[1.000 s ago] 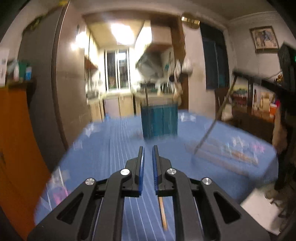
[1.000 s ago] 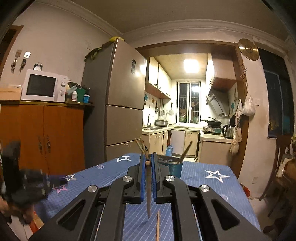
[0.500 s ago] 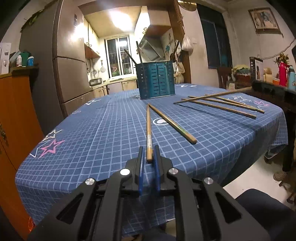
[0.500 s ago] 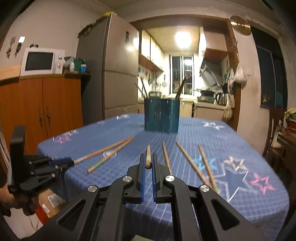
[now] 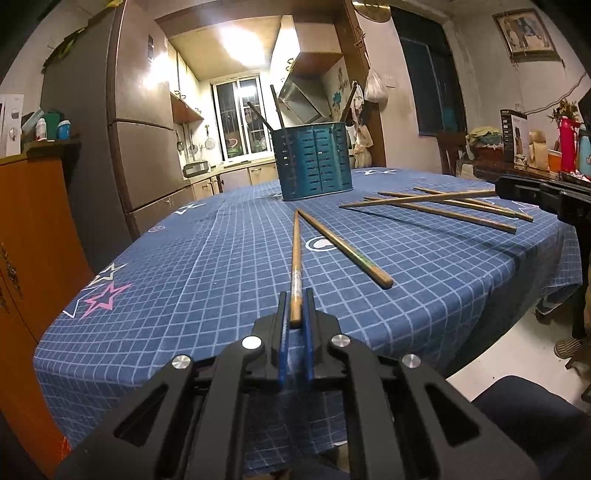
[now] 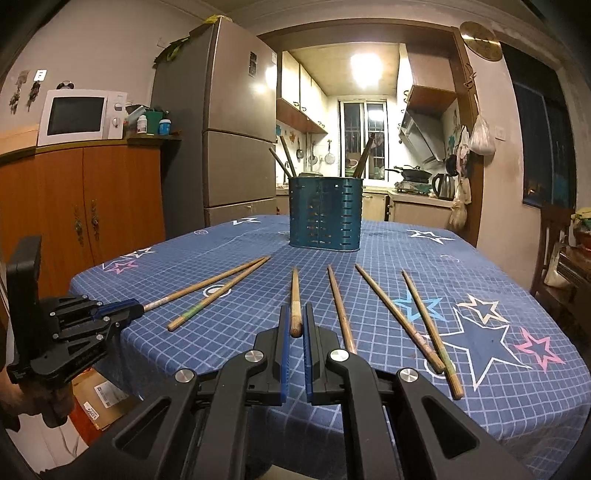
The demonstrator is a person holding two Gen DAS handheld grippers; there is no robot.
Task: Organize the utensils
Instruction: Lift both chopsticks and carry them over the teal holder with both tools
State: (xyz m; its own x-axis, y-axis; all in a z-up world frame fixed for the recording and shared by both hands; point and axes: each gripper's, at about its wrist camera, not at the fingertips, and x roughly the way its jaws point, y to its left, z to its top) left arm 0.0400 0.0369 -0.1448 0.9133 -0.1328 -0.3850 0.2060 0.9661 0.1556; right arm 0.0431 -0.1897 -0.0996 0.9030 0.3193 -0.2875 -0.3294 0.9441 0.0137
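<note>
We see a bench (image 6: 480, 391) under a blue checked cloth with stars. A teal slotted holder (image 6: 325, 214) stands at its far middle. Six wooden chopsticks (image 6: 397, 317) lie loose nearer us than the holder.

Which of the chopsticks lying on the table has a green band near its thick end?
The chopstick with the green band, the nearer of the left-hand pair in the right wrist view; its neighbour sits in the left gripper. The others look plain wood.

A blue checked tablecloth (image 6: 369, 288) printed with stars covers the desk. Behind it a tall steel refrigerator (image 6: 236, 147) stands beside an orange wooden cabinet (image 6: 85, 199) carrying a white microwave (image 6: 79, 116). A kettle (image 6: 443, 185) sits on the kitchen counter, and a framed picture (image 5: 523, 31) hangs on the wall.
</note>
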